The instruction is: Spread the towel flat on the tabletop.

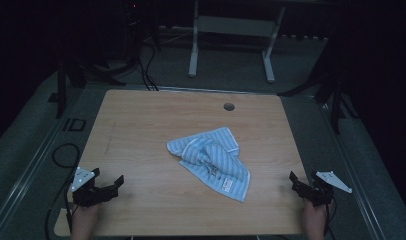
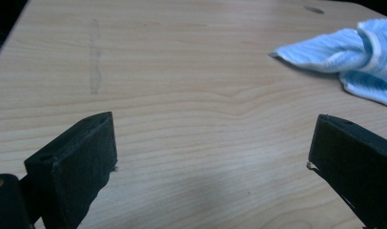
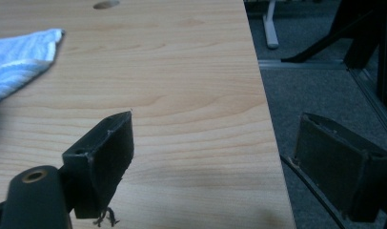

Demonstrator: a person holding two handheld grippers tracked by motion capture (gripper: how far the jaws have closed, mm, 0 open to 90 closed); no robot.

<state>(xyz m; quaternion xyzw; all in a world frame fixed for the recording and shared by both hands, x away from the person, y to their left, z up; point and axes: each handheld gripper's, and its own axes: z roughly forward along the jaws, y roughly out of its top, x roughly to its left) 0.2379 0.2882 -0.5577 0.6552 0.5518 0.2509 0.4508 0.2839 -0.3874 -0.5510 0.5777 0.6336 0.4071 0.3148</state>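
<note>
Nothing looks started: the crumpled striped towel (image 1: 211,161) lies mid-worktop (image 1: 141,130), untouched, both the left tool (image 1: 107,186) and right tool (image 1: 303,186) wide and empty at the near corners.

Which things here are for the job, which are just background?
Likely in play:
blue striped towel, crumpled mid-table
left gripper, open, empty
right gripper, open, empty
wooden table

Just around:
cable hole in the tabletop
white desk frame behind
floor cables
</note>
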